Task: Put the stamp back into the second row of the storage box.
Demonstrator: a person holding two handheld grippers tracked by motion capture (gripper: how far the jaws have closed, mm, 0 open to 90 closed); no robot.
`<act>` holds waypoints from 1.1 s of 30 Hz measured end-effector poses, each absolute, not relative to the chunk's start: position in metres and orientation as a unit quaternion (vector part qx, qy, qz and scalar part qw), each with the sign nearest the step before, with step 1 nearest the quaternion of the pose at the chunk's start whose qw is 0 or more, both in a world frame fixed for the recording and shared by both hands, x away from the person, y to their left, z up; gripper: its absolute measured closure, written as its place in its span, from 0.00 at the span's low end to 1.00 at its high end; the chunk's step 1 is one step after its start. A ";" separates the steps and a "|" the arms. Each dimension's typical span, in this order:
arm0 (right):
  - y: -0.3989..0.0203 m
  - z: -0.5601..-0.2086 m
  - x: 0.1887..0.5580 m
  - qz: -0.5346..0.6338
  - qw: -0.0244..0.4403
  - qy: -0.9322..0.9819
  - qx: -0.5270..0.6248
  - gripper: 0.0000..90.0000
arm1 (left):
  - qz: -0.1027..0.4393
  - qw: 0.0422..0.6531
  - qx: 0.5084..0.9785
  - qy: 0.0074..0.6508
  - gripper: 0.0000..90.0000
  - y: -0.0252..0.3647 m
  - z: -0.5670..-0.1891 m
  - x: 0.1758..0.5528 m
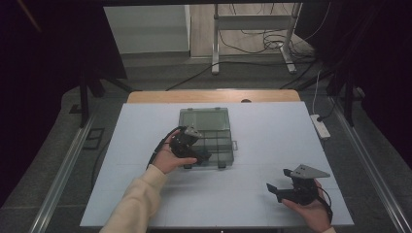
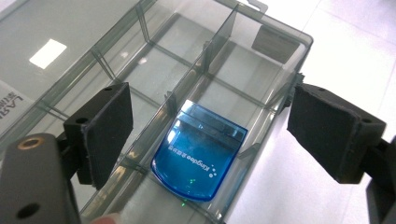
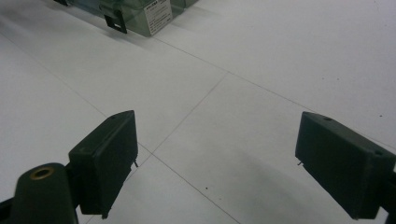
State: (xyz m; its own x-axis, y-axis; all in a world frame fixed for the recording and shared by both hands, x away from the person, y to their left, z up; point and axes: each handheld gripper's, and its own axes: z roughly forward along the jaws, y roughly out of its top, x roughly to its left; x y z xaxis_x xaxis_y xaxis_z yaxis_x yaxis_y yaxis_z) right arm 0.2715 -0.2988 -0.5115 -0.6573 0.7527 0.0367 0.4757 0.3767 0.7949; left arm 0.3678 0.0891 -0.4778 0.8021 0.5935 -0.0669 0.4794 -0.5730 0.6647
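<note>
A clear grey compartment box (image 1: 216, 138) lies open in the middle of the white table, its lid (image 1: 204, 118) flat behind it. In the left gripper view a translucent blue plastic piece (image 2: 198, 151) with white lettering lies in a front compartment of the box (image 2: 261, 79). My left gripper (image 1: 203, 156) hovers over the box's near left part, and its own view shows the gripper (image 2: 210, 126) open, jaws either side of the blue piece, not touching it. My right gripper (image 1: 277, 187) is held low over bare table at the front right, and in its own view the gripper (image 3: 215, 168) is open and empty.
A white power strip (image 1: 320, 126) lies at the table's right edge. Beyond the table stand a metal frame (image 1: 252, 34) and loose cables on the floor. The box's front corner with its latch (image 3: 116, 21) shows at the top of the right gripper view.
</note>
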 end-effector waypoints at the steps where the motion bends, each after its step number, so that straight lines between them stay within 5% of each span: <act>1: -0.299 -0.511 0.271 0.411 0.169 0.812 0.378 0.15 | 0.087 0.353 0.882 0.301 0.17 0.090 -0.476 0.365; 20: -0.297 -0.511 0.272 0.410 0.172 0.814 0.374 0.15 | 0.142 0.391 0.850 0.323 0.18 0.119 -0.470 0.317; 33: -0.299 -0.509 0.272 0.409 0.177 0.814 0.372 0.15 | 0.176 0.385 0.830 0.364 0.17 0.173 -0.487 0.269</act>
